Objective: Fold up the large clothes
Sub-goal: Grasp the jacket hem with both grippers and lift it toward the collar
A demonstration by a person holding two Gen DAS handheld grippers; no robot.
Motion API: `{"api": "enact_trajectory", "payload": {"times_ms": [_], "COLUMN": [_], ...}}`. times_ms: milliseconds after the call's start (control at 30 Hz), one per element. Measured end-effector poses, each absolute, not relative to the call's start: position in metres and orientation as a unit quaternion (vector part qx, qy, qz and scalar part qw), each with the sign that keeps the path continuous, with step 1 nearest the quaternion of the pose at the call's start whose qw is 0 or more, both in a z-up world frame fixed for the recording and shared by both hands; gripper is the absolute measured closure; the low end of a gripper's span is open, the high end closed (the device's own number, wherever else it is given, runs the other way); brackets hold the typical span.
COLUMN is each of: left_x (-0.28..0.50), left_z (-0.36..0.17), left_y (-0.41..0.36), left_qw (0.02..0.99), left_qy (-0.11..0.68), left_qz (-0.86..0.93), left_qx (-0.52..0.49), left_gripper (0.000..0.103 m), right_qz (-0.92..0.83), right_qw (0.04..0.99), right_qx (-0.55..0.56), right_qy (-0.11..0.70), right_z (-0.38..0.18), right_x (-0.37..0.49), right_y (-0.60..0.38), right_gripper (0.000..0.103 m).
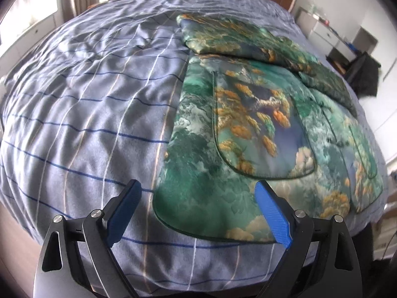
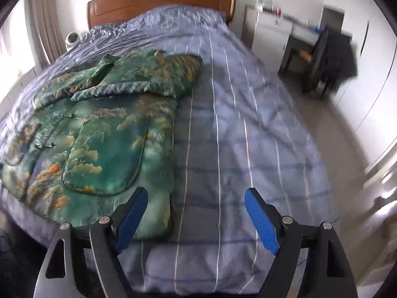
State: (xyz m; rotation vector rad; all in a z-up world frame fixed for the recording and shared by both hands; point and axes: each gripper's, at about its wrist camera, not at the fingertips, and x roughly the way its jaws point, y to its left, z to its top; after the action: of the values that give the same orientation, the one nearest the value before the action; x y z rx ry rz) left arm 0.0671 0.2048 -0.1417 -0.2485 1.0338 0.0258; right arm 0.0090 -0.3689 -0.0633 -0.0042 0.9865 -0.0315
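Here the green printed jacket (image 1: 248,114) lies flat on the striped bed cover (image 1: 86,99), its sleeves already laid across the upper part, filling the right half of the left wrist view. The left gripper (image 1: 198,213) hangs with jaws apart above the hem's corner; the right gripper (image 2: 196,216) stands likewise apart and empty, at lower centre beside the other hem corner. Probably the next step is folding the hem upward, so each claw must close on its corner first.

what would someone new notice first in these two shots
The green jacket with gold cloud patterns lies flat on the blue striped bedspread, sleeves folded across its top. Both tools hover open and empty above the bed's near edge: left tool over the jacket's hem, right tool beside it.
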Motion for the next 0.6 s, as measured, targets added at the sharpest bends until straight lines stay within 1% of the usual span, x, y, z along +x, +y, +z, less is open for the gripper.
{"api": "enact_trajectory", "payload": {"times_ms": [100,200,300,367,433,467,500,533,567,600], "left_x": [0.073,0.082,0.084,0.082,0.080,0.080,0.081,0.081,0.082,0.082], "left_z": [-0.145,-0.157,-0.164,-0.162,-0.159,-0.157,-0.156,-0.153,-0.151,-0.148], "left_y": [0.211,0.203,0.189,0.180,0.173,0.172,0.171,0.173,0.176,0.180], "left_qw": [0.855,0.847,0.845,0.843,0.838,0.837,0.836,0.834,0.833,0.833], "left_qy": [0.490,0.509,0.521,0.526,0.538,0.540,0.543,0.547,0.547,0.545], "left_qz": [-0.027,-0.045,-0.050,-0.059,-0.054,-0.049,-0.042,-0.031,-0.031,-0.031], "left_qx": [-0.166,-0.150,-0.110,-0.096,-0.077,-0.067,-0.061,-0.060,-0.072,-0.086], "left_gripper": [0.008,0.007,0.007,0.012,0.035,0.044,0.071,0.084,0.088,0.092], "right_qz": [0.027,0.079,0.110,0.122,0.143,0.147,0.147,0.146,0.144,0.145], "right_qw": [0.874,0.862,0.842,0.825,0.817,0.816,0.815,0.816,0.815,0.816], "right_qx": [0.077,0.143,0.151,0.129,0.122,0.110,0.096,0.091,0.095,0.102], "right_qy": [0.479,0.480,0.506,0.536,0.546,0.548,0.552,0.553,0.552,0.551], "right_z": [-0.068,-0.081,-0.106,-0.125,-0.133,-0.133,-0.132,-0.131,-0.127,-0.122], "right_x": [0.010,0.020,0.038,0.047,0.048,0.049,0.050,0.051,0.052,0.053], "right_y": [-0.381,-0.381,-0.366,-0.353,-0.342,-0.337,-0.332,-0.331,-0.331,-0.331], "right_gripper": [0.021,0.021,0.021,0.021,0.021,0.035,0.067,0.075,0.078,0.084]}}
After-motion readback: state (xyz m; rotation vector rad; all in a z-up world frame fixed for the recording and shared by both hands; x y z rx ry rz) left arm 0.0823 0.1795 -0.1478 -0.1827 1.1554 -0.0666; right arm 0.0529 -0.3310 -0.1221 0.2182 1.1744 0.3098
